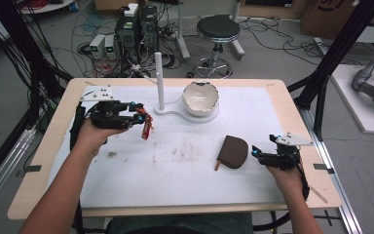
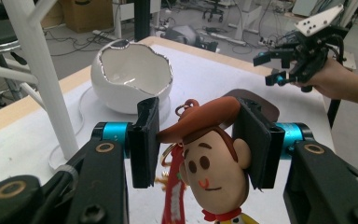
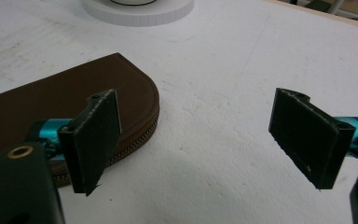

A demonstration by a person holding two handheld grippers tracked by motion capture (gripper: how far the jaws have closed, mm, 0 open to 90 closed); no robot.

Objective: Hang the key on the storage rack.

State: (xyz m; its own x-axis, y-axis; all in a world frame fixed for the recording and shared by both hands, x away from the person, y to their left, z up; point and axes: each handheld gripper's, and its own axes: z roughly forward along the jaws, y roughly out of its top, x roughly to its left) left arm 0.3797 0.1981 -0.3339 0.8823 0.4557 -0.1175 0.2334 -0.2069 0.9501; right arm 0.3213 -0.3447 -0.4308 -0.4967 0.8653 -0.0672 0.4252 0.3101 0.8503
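High view: one left gripper [image 1: 141, 117] is held above the white-topped counter [image 1: 185, 170] at its left side, pointing toward the middle. Its jaws are closed on one cowboy-figure keychain of painted soft plastic with a brown hat and red strap [image 1: 147, 127], which hangs clear of the counter surface; its long axis runs roughly vertical, head up at the jaws, lower end slanting slightly down and left. One right gripper [image 1: 259, 152] rests at the right side, pointing left toward one brown leather zip pouch with a rounded end [image 1: 233, 151], which lies flat just beside it. One white ceramic bowl shaped like a cracked eggshell [image 1: 200, 99] sits on one white flat stand with an upright post [image 1: 159, 80] near the far edge, well apart from both grippers.

Left gripper view: the jaw pads press on both sides of the keychain's hat brim. The figure's face is turned toward the camera, hat uppermost, body running downward out of frame, with the red strap alongside it. One metal ring shows above the hat. The bowl [image 2: 131, 74] and post [image 2: 39, 74] stand beyond on the left; the right gripper [image 2: 272, 67] is farther off at upper right, in the other hand.

Right gripper view: the right gripper's [image 3: 205, 135] jaws stand wide apart with nothing between them. The pouch [image 3: 70, 93] lies flat behind the left jaw, rounded end toward the gap, zip edge facing the camera
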